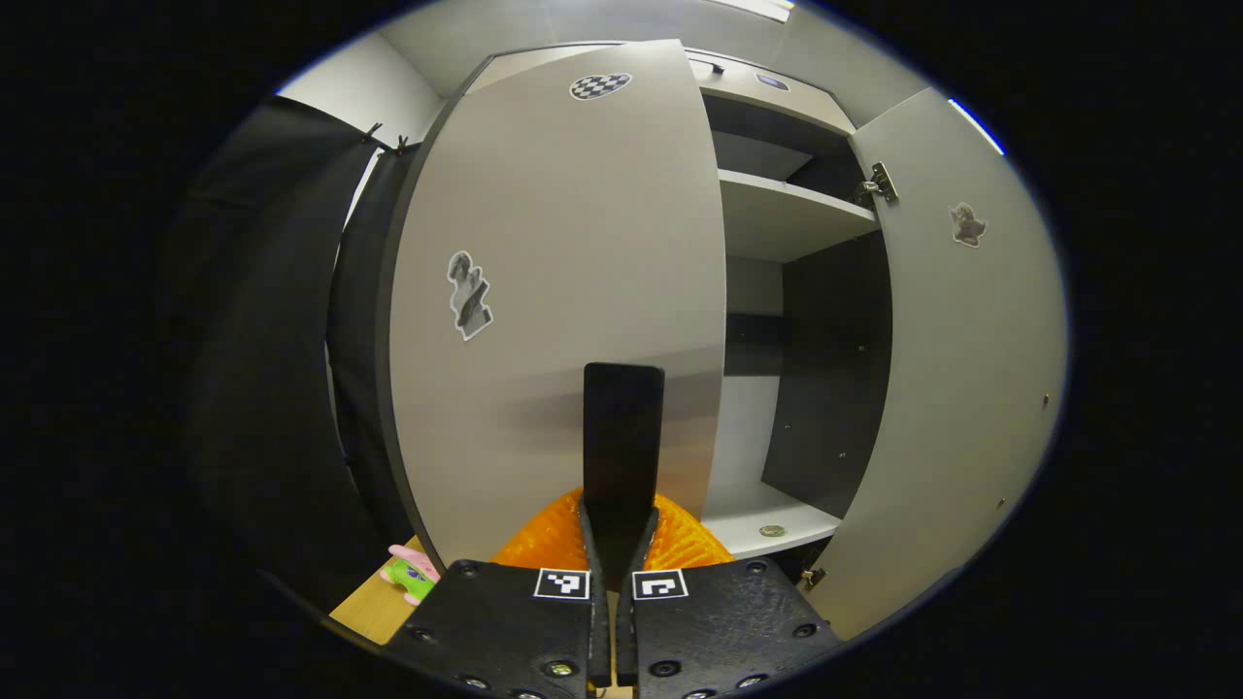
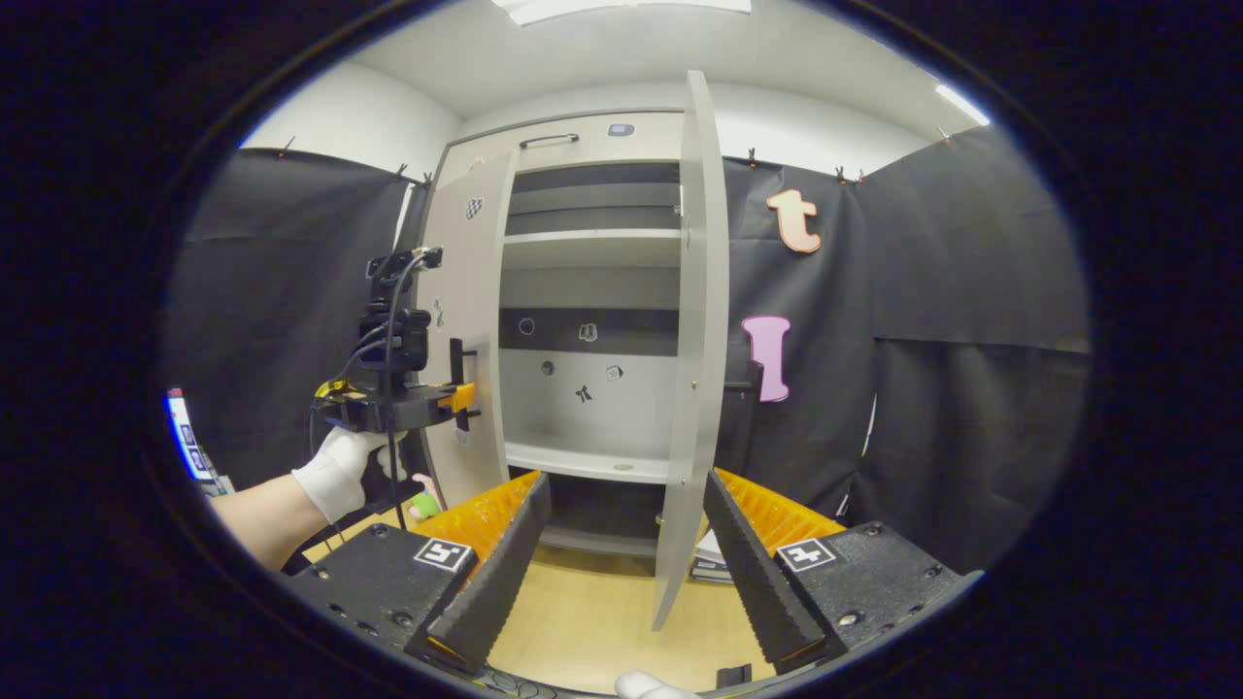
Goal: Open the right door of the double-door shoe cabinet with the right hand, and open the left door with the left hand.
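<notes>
Right up close, the right gripper (image 2: 621, 544) has its fingers spread wide and holding nothing, hanging back from the shoe cabinet (image 2: 592, 320), and the reason looks plain enough: the right door (image 2: 694, 349) stands swung well out, edge-on between those fingers in the right gripper view, so that half of the job reads as done. Over on the other side, a gloved hand (image 2: 340, 473) carries the left gripper (image 1: 622, 442), and in the left gripper view its fingers are pressed together with no gap, a dark handle-like bar rising right at the tips; whether they truly pinch it I cannot tell, though pulling is surely what that pose is for. Just beyond them is the left door (image 1: 558, 291), angled partly out from the cabinet front, a small sticker (image 1: 469, 294) on its face. It looks only part way open, so I'd judge the pull needs to carry on outward along the hinge arc. Farther in, pale shelves (image 1: 787, 218) and the dark back panel show through the open middle, with the black cloth wall (image 2: 932, 340) behind it all.
</notes>
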A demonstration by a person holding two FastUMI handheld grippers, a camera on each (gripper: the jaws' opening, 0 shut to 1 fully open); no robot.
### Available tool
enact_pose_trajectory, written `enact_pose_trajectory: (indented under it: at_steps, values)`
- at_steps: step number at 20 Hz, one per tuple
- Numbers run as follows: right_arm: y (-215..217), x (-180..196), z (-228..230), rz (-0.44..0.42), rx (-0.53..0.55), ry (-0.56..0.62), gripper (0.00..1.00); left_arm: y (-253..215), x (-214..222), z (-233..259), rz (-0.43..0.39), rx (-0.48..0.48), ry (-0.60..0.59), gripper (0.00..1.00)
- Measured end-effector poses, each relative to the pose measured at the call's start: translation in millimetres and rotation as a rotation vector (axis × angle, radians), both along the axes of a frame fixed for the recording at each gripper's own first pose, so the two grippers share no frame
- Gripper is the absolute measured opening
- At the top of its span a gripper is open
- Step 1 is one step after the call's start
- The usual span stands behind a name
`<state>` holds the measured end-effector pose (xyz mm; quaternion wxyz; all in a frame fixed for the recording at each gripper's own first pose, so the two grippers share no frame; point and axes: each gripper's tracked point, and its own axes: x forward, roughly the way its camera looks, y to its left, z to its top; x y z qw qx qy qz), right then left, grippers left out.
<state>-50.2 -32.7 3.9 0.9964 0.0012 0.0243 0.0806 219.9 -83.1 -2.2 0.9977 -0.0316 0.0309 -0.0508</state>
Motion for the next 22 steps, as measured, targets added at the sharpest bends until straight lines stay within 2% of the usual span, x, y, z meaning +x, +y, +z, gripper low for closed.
enact_pose_trajectory:
  at_steps: [8,22]
  values:
    - [12,-13,3,0.062,-0.004,-0.011,0.99,22,-26,1,0.031,0.005,0.005,0.02]
    - [34,-31,-3,0.072,0.009,-0.013,0.99,76,-66,-3,0.055,-0.004,0.005,0.00]
